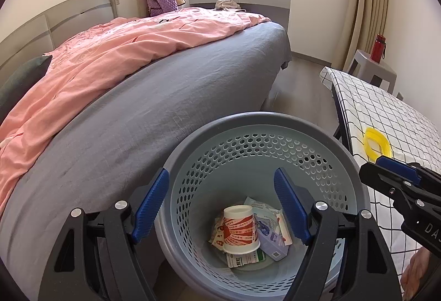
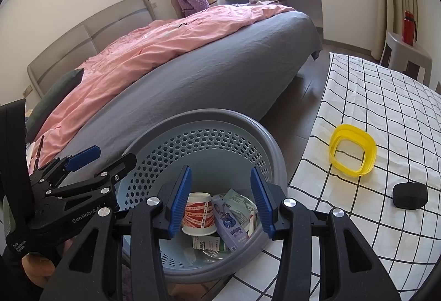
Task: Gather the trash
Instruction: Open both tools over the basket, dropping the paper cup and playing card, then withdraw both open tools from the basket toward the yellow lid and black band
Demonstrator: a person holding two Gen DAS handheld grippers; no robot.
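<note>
A grey bin with a perforated pale-blue liner (image 1: 317, 152) stands between the bed and the table. In it lie a red-and-white paper cup (image 1: 240, 229), a purple carton (image 1: 271, 241) and a green-and-white box (image 1: 245, 259) among wrappers. My left gripper (image 1: 220, 204) hovers over the bin mouth, open wide and empty. My right gripper (image 2: 220, 201) hovers over the same bin (image 2: 220, 115), its jaws partly apart with nothing between them; the cup (image 2: 199, 215) and carton (image 2: 230, 221) show below. Each gripper appears in the other's view: the right gripper (image 1: 386, 167), the left gripper (image 2: 115, 154).
A bed with a grey sheet (image 1: 165, 97) and pink duvet (image 1: 115, 53) fills the left. On the right, a table with a checked cloth (image 2: 386, 97) carries a yellow plastic ring (image 2: 352, 149) and a small black object (image 2: 410, 195). A red bottle (image 2: 408, 28) stands on a grey stool.
</note>
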